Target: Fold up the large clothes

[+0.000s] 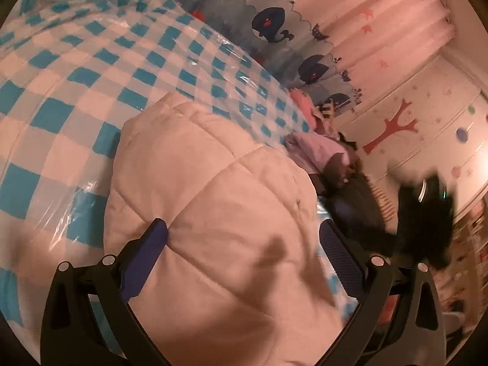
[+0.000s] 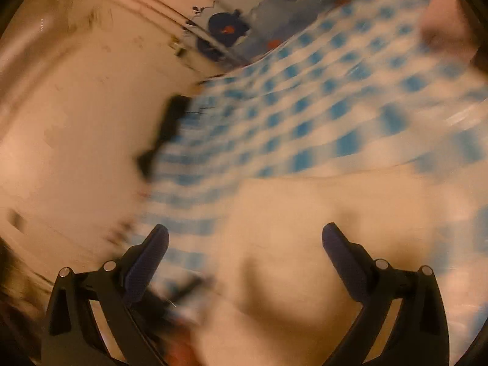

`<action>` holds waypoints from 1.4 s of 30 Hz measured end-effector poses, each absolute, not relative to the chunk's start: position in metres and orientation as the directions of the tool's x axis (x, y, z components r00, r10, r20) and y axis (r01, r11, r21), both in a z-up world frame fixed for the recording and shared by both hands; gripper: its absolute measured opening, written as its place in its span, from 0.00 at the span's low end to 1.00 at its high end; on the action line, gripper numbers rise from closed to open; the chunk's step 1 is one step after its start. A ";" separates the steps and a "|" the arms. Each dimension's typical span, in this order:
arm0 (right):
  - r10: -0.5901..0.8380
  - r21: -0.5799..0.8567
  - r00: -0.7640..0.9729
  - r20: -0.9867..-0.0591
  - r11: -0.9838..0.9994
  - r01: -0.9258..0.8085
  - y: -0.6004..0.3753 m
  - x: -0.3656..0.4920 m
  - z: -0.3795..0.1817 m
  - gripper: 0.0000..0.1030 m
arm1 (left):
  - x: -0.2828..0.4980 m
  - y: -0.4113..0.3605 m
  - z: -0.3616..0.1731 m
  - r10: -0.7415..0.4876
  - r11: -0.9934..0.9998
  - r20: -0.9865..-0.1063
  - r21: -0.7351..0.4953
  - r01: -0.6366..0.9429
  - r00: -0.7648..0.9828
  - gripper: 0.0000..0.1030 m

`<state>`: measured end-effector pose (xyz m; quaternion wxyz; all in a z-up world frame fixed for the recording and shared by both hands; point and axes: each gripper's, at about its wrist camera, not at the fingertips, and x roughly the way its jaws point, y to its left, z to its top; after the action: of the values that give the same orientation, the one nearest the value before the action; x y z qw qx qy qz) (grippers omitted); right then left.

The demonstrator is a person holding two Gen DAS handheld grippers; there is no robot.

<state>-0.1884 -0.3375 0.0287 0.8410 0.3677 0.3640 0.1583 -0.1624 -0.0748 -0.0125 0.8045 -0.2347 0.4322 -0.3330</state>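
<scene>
Blue-and-white checked bedding under a clear plastic sheet [image 1: 76,91] is covering the bed, and a curtain printed with dark blue whales [image 1: 274,27] is hanging beyond it beside a pale pink curtain [image 1: 396,24]. A red tree-shaped decal [image 1: 393,125] is showing on the white wall panel past the foot of the bed.

A large cream quilted puffer garment [image 1: 207,207] is lying bunched on the checked bedding. A pile of pink and dark clothing [image 1: 329,158] is lying just beyond it near the bed edge.

The left hand-held gripper [image 1: 244,241] is sitting with its fingers spread wide; its left finger pad [image 1: 152,244] is touching the quilted fabric, which is filling the gap between the fingers without being clamped.

The right hand-held gripper [image 2: 245,239] is likewise standing wide apart over the cream garment [image 2: 305,244], gripping nothing. The right wrist view is heavily motion-blurred; the checked bedding [image 2: 305,106] is showing as streaks, and a blurred dark object [image 2: 170,122] at the bed edge cannot be identified.
</scene>
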 end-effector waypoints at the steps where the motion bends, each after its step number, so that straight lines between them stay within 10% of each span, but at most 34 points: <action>1: 0.529 0.734 0.668 -0.524 0.678 0.039 -0.335 -0.170 0.015 0.94 | -0.164 -0.079 -0.014 -0.736 0.672 -0.545 -0.658 0.339 0.401 0.92; 7: 0.374 0.629 0.627 -0.683 0.737 0.246 -0.358 -0.140 -0.087 0.70 | -0.157 -0.097 -0.021 -0.757 0.653 -0.547 -0.652 0.385 0.358 0.92; 22: 0.094 0.166 0.508 -0.856 0.981 0.098 -0.303 -0.235 -0.031 0.85 | -0.153 -0.093 -0.021 -0.716 0.698 -0.596 -0.609 0.377 0.364 0.92; 42: 0.174 0.304 0.524 -0.834 0.937 0.172 -0.329 -0.303 -0.040 0.93 | -0.218 -0.055 0.006 -0.661 0.747 -0.638 -0.513 0.422 0.395 0.92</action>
<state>-0.3031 -0.3286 -0.0400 0.8548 0.1774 0.4877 0.0005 -0.2177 -0.0552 0.0063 0.8241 -0.1354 0.4410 -0.3288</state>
